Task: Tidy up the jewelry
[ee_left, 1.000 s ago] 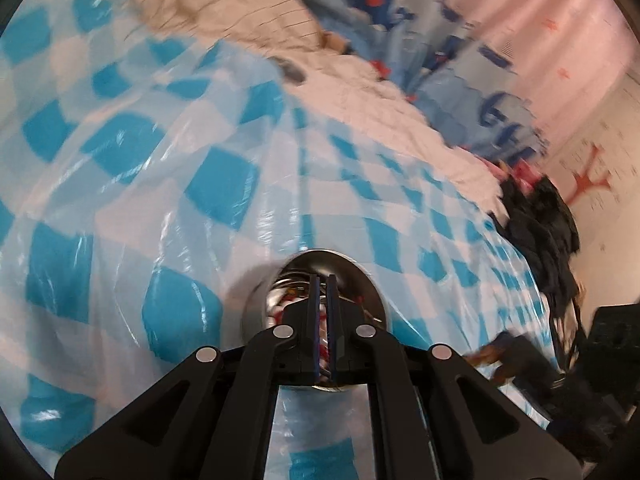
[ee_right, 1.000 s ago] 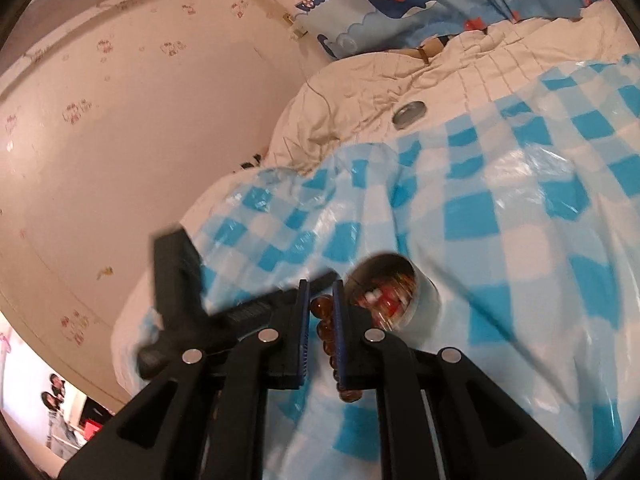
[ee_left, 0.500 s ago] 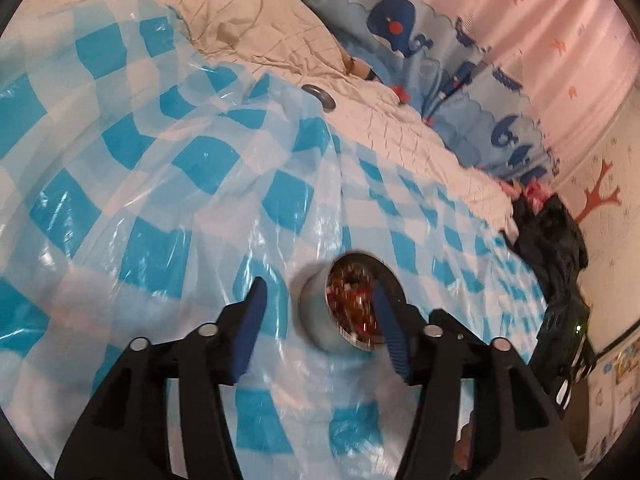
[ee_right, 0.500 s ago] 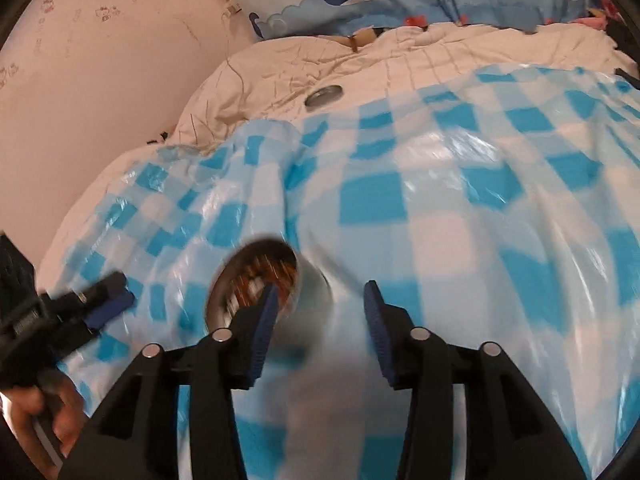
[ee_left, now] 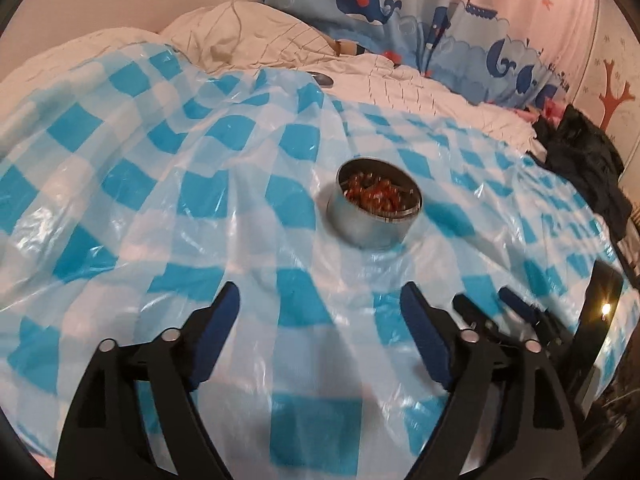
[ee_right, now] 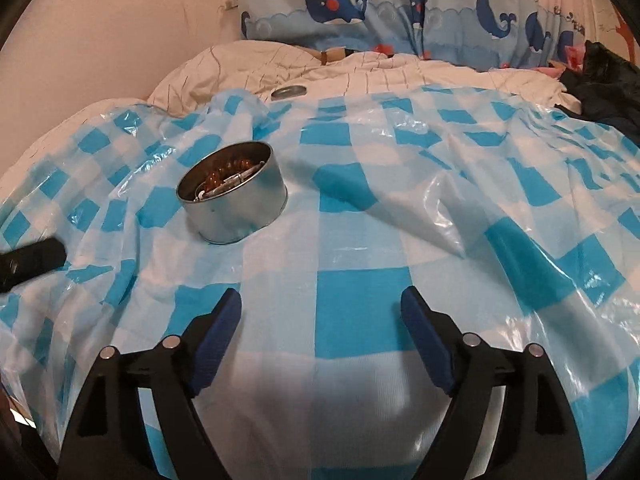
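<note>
Sheet: thin glossy plastic, blue-and-white checks, wrinkled and shiny at the creases; it covered a bed over a cream quilt with fine grid lines, puckered and soft-looking. Tin: round, low, bare metal, straight wall, no lid on; it stood on the sheet near its middle, slightly tilted on the soft surface; inside lay the beads, small rounded red and amber pieces, heaped. Lid: flat metal disc, lying on the quilt just past the sheet's far edge, well apart from the tin. Curtain: pale blue cloth with dark blue whales, hanging behind the bed in folds.

Views compared: left wrist view showed dark clothes piled at the sheet's right edge, and the right gripper's tips at its lower right; right wrist view showed the tin's side wall more fully, a pale metal piece among the beads, and a black part of the left gripper at its left edge.

Jaws: left gripper was wide and opening, blue pads on black fingers, nothing between them but sheet, touching nothing; the tin stood beyond its tips, apart. Right gripper likewise wide and opening, empty, over the sheet; the tin stood ahead and to its left, apart.
</note>
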Motion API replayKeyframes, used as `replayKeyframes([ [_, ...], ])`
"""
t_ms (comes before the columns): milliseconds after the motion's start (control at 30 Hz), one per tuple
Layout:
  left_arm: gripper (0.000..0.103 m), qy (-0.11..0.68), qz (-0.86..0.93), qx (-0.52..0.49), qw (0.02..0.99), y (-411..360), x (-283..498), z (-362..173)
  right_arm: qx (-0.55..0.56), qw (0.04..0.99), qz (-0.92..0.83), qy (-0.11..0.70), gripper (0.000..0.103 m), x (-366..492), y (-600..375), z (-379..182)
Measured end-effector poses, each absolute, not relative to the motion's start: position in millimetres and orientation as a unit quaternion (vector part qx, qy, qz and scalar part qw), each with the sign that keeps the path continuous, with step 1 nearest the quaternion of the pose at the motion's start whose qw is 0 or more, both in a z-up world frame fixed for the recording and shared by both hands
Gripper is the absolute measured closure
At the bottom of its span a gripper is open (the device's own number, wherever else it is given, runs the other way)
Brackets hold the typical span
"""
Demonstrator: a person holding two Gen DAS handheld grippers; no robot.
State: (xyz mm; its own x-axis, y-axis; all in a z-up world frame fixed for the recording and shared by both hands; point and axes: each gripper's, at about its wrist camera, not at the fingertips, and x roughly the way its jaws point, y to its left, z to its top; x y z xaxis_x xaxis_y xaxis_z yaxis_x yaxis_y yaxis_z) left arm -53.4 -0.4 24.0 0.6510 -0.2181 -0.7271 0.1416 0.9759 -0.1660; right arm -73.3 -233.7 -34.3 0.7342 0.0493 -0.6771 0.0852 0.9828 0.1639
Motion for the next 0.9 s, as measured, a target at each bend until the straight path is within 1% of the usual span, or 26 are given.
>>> replayKeyframes([
  [33,0.019,0.404,-0.097,-0.043,0.909,-1,-59,24,0.095,0.928,-0.013,0.359,0.019,-77,-235,-34],
  [133,0.016,0.403,-0.097,-0.045,0.909,-2,-67,25,0.095,0.931,-0.025,0.353,0.016,-91,-235,-35],
  [267,0.014,0.409,-0.098,-0.042,0.907,-10,-76,21,0.083,0.932,-0.027,0.353,0.016,-106,-226,-37],
  [433,0.01,0.422,-0.098,-0.024,0.901,-25,-89,8,0.066,0.935,-0.025,0.348,0.013,-120,-218,-37],
  [700,0.008,0.397,-0.089,0.008,0.913,-40,-107,4,0.071,0.937,-0.042,0.34,0.011,-140,-226,-35],
  [833,0.008,0.38,-0.088,0.0,0.921,-38,-114,6,0.068,0.939,-0.045,0.333,0.011,-153,-228,-27],
  [900,0.008,0.375,-0.087,-0.006,0.923,-36,-117,7,0.065,0.942,-0.046,0.326,0.009,-159,-228,-21],
])
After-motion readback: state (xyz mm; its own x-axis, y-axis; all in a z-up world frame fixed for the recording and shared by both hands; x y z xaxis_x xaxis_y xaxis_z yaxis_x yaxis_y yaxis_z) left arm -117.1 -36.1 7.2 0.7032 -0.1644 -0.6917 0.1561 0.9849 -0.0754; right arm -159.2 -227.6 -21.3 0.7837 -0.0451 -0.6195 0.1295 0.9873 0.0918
